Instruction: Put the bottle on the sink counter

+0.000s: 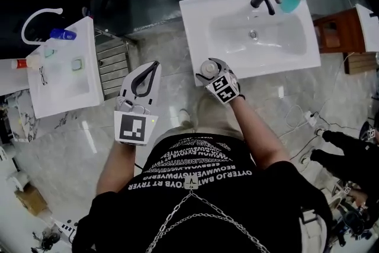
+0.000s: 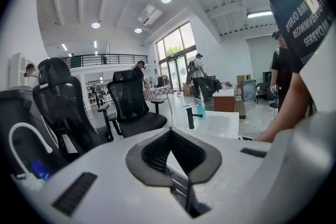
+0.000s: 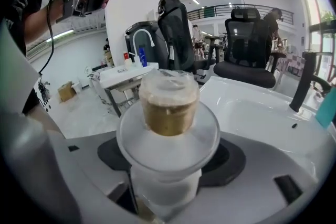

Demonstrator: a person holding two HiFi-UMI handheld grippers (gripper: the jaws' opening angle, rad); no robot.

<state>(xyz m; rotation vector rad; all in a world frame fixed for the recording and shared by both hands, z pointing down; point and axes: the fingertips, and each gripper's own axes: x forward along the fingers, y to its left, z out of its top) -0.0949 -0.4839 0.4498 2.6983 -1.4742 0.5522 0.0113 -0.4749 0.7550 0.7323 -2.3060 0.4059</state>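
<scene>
Frosted plastic with a gold cap: that's the bottle (image 3: 168, 128), clamped upright in the right gripper (image 1: 214, 73) jaws at centre frame, right over the near-left corner of the white sink desk (image 1: 192, 38). I'd say it's about ready to set down. Left gripper (image 1: 155, 65) hangs off to the left, jaws pinched together on nothing — parked out of the way. Grey marble floor (image 1: 160, 44), black office chairs (image 3: 251, 34) further back.

Black white-lettered T-shirt (image 1: 195, 164), silver chain (image 1: 172, 215)
</scene>
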